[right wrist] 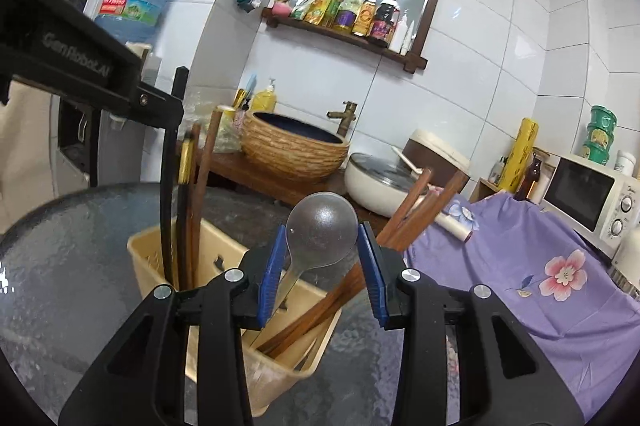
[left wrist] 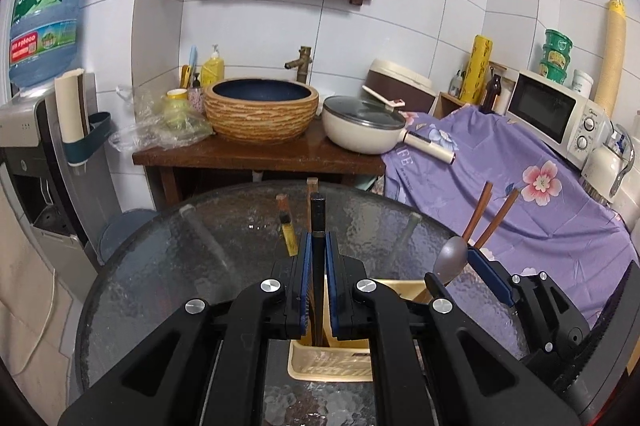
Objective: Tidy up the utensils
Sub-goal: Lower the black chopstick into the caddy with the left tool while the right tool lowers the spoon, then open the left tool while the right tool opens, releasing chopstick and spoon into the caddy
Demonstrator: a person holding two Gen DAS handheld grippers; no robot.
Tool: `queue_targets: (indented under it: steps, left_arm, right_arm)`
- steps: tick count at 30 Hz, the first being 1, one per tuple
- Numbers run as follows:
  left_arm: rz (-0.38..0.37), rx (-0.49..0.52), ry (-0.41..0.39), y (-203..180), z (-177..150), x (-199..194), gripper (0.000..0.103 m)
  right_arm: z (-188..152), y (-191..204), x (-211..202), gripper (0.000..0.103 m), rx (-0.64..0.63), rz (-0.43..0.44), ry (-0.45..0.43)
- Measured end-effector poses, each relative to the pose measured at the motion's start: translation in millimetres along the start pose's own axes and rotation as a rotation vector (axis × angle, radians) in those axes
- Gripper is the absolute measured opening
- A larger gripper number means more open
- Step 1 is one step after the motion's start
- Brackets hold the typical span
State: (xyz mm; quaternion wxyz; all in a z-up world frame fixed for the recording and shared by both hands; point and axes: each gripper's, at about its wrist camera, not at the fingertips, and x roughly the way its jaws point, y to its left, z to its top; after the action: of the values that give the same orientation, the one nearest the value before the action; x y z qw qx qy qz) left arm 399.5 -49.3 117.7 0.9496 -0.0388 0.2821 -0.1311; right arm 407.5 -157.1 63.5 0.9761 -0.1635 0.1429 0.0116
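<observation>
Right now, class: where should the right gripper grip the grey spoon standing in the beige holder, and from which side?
Grip the thin neck just under the spoon bowl, coming from above. It stands bowl-up in the holder, handle buried; the right gripper straddles it, open.

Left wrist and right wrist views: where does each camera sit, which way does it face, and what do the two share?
Left wrist: rides on the left claw, facing the sink wall; claw shut on a black chopstick over the holder; right claw shows at right.
Right wrist: rides on the right claw, facing the same wall from further right; jaws open around the spoon; left claw's arm at upper left.
Shared: holder, spoon, glass table, basin.
</observation>
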Motion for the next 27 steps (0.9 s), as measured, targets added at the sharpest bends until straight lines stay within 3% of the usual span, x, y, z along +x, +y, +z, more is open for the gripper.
queue_targets:
  steps: [10,11,12,13,14,18,21,24,27]
  left_arm:
    - [-0.015,0.019,0.041,-2.4,-20.2,8.3,0.011]
    - [-0.023,0.018,0.039,-3.1,-20.2,5.6,0.021]
    - [-0.027,0.017,0.033,-4.2,-20.1,3.0,0.038]
    - [-0.029,0.016,0.013,-4.3,-19.5,-3.4,0.046]
    - [-0.027,0.020,-0.012,-4.3,-19.4,-10.9,0.053]
    - [-0.033,0.044,-0.059,-5.8,-26.9,-37.5,0.057]
    - [-0.031,0.053,-0.079,-5.6,-46.8,-58.3,0.072]
    - [-0.015,0.076,-0.042,-3.6,-74.3,-65.5,0.072]
    - [-0.037,0.070,0.049,3.8,-104.9,-58.8,0.071]
  right_arm:
    - [-18.9,7.6,-5.1,0.039,-0.014,0.059,0.021]
    - [-19.2,6.8,-8.8,0.046,-0.014,0.055,0.009]
    - [-19.2,5.8,-12.1,0.052,-0.011,0.052,-0.002]
    - [-19.5,4.4,-16.2,0.062,-0.004,0.052,-0.013]
    - [-19.8,2.4,-20.9,0.063,0.005,0.051,-0.024]
    - [-23.7,-6.4,-41.2,0.063,0.048,0.055,-0.024]
    - [-33.6,-9.2,-56.6,0.063,0.093,0.117,0.053]
    - [-51.0,-5.4,-66.4,0.063,0.155,0.198,0.185]
    - [-72.8,4.6,-72.0,0.063,0.198,0.271,0.321]
